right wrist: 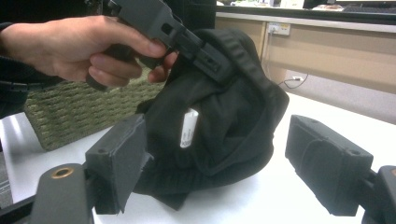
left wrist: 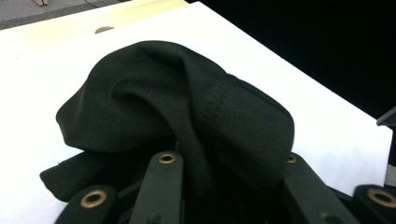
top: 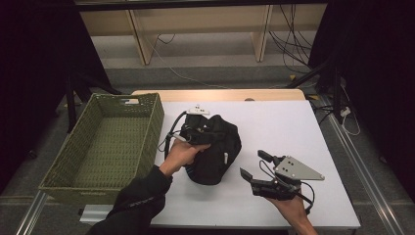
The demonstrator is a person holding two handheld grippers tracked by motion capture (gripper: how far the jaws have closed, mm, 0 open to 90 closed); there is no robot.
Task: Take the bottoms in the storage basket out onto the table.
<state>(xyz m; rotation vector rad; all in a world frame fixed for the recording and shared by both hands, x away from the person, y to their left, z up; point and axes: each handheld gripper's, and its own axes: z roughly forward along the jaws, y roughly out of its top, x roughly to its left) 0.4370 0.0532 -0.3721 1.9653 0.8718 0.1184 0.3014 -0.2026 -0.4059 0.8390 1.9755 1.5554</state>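
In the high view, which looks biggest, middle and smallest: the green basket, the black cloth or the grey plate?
1. green basket
2. black cloth
3. grey plate
None look close in size, so the order is sure.

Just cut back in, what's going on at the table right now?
The left gripper is clamped on a bunched black garment lying on the white table, beside the green woven basket. The basket has nothing in it. The right gripper sits to the garment's right with its jaws open, holding nothing; a white tag shows on the cloth.
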